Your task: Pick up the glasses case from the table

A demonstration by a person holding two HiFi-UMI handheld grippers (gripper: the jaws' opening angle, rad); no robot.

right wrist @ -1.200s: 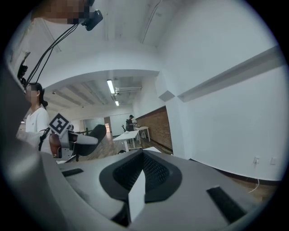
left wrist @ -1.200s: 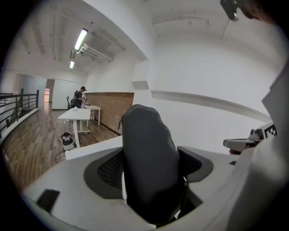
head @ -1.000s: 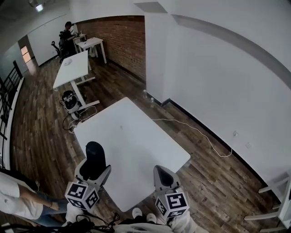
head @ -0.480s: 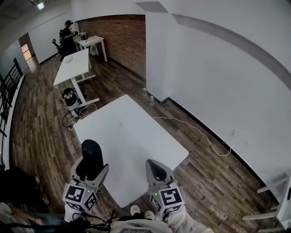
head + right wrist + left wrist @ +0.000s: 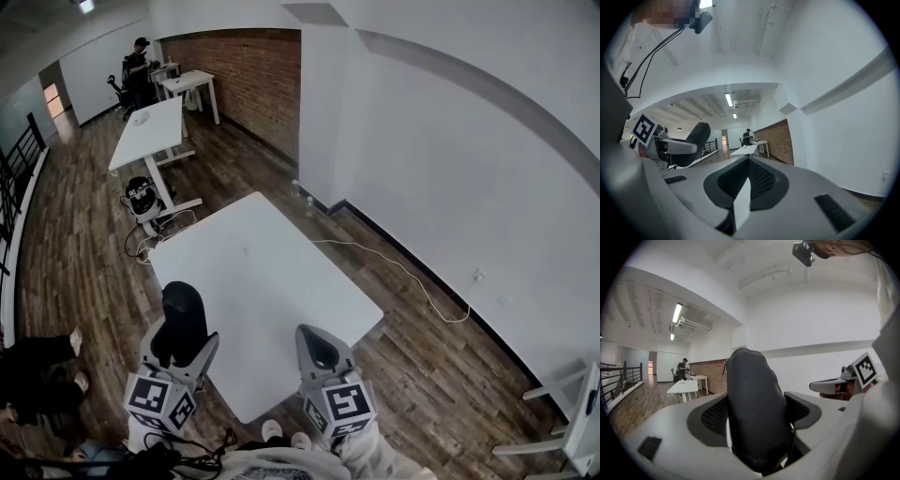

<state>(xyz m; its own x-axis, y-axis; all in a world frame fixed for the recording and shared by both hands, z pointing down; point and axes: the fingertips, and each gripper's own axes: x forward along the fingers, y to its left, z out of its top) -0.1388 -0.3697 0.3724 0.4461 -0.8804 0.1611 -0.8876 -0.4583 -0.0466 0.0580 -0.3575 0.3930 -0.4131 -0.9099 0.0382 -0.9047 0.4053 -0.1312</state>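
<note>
The glasses case (image 5: pixel 182 317), a black rounded oblong, is clamped upright between the jaws of my left gripper (image 5: pixel 179 342), above the near left edge of the white table (image 5: pixel 272 272). In the left gripper view the glasses case (image 5: pixel 754 413) fills the gap between the jaws of the left gripper (image 5: pixel 757 427), pads pressed on both sides. My right gripper (image 5: pixel 319 343) hovers beside it over the table's near edge, shut with nothing in it. The right gripper (image 5: pixel 743 199) has its pads together in its own view, where the held glasses case (image 5: pixel 693 140) shows at the left.
A white cable (image 5: pixel 394 262) trails on the wood floor right of the table. More white desks (image 5: pixel 150 136) and a person (image 5: pixel 139 64) are far back by the brick wall (image 5: pixel 253 80). A bystander's legs (image 5: pixel 37 366) are at the left edge.
Both grippers have drifted slightly left and lower in the head view, the case still held. The bystander at the left edge has shifted position.
</note>
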